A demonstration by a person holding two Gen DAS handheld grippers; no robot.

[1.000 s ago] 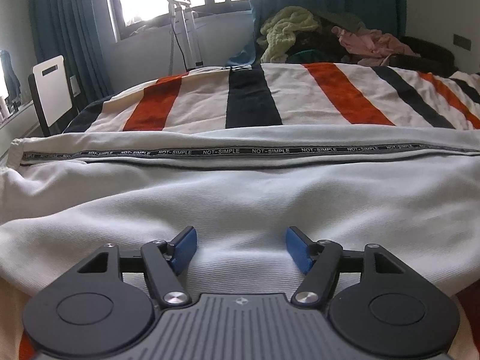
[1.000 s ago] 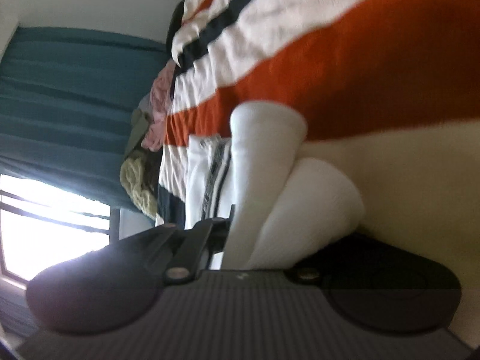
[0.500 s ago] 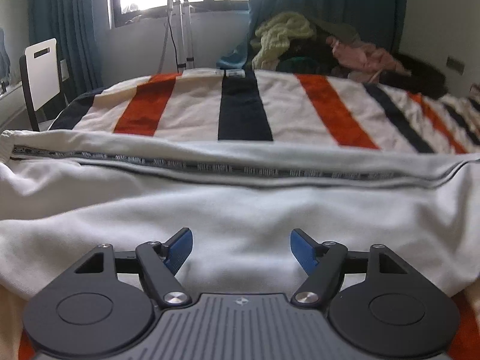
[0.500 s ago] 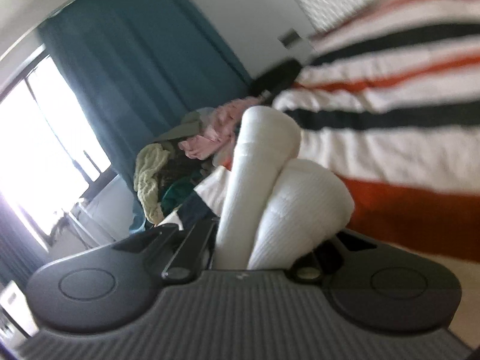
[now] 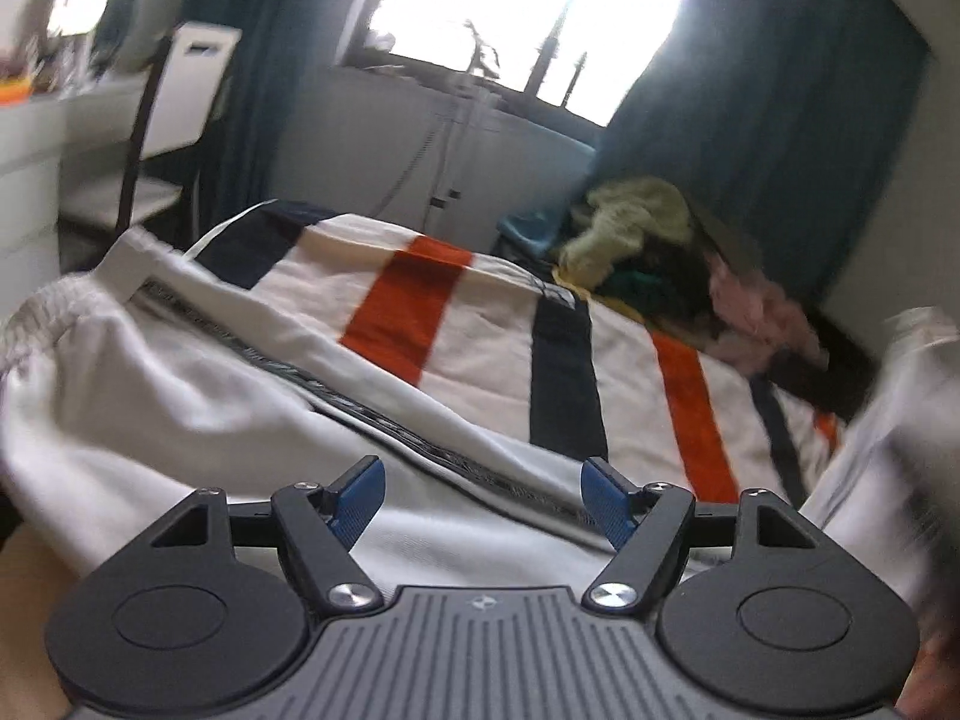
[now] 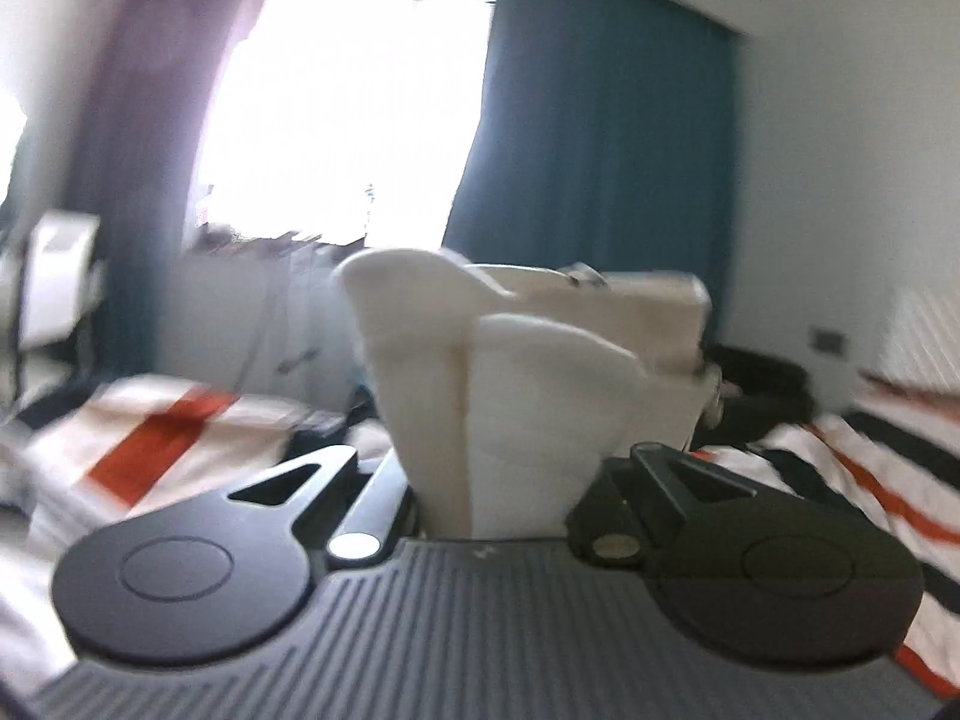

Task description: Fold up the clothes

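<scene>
The white trousers (image 5: 198, 414) lie spread along the near edge of the bed, on the striped blanket (image 5: 480, 312), their dark printed side tape (image 5: 360, 408) running diagonally across. The left gripper (image 5: 483, 501) hovers just above the cloth with its blue-padded fingers (image 5: 359, 499) spread wide, holding nothing. The right gripper (image 6: 489, 504) is clamped on a bunched fold of the white trousers (image 6: 516, 384), raised above the blanket (image 6: 162, 438). A pile of clothes (image 5: 666, 258) sits at the bed's far edge
</scene>
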